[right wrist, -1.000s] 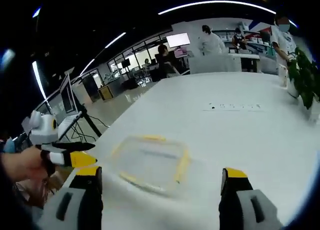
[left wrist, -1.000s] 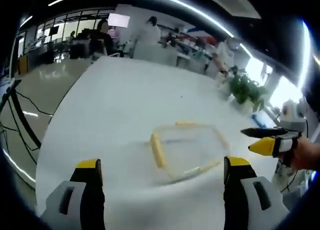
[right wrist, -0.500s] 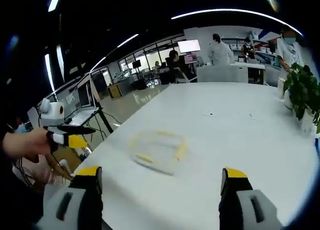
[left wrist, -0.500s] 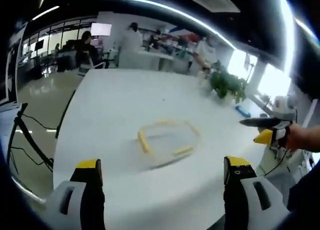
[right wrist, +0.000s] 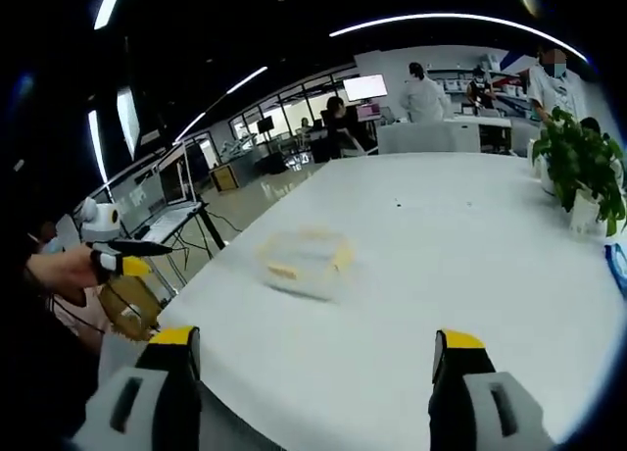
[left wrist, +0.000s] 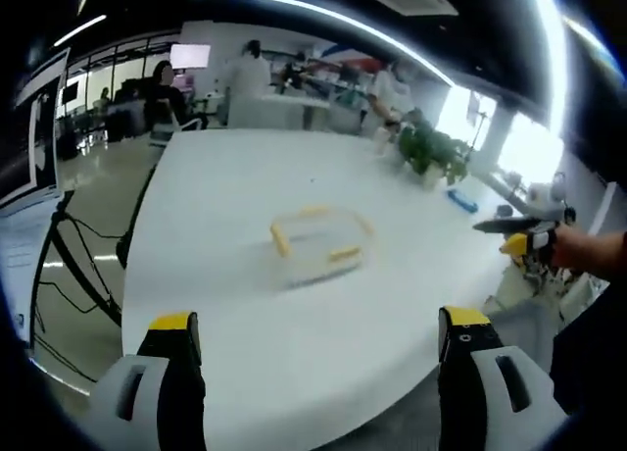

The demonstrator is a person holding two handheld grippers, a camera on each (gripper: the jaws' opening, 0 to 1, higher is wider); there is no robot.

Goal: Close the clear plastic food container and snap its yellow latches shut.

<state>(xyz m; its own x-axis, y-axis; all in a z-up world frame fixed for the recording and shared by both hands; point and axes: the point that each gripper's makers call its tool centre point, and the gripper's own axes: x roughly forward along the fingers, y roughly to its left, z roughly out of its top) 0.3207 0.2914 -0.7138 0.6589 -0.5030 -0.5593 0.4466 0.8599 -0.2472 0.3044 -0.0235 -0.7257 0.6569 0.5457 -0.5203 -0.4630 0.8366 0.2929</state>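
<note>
A clear plastic food container (left wrist: 315, 243) with yellow latches sits lid-on near the middle of the white table (left wrist: 245, 176); in the right gripper view the container (right wrist: 304, 259) lies left of centre. My left gripper (left wrist: 318, 353) is open, well short of the container, with nothing between its jaws. Held the same way, my right gripper (right wrist: 313, 358) is open and empty, back from the table edge. The right gripper (left wrist: 519, 235) comes into the left gripper view at the far right in a hand. The left gripper (right wrist: 122, 258) is seen at the left of the right gripper view.
A potted plant (right wrist: 578, 167) stands at the table's far right side, also seen as the plant (left wrist: 431, 152) beyond the container. People stand at benches in the background. A tripod and cables (left wrist: 78, 265) are on the floor left of the table.
Both grippers have drawn back from the container, which now looks smaller and farther off in both views. The container stays put on the table.
</note>
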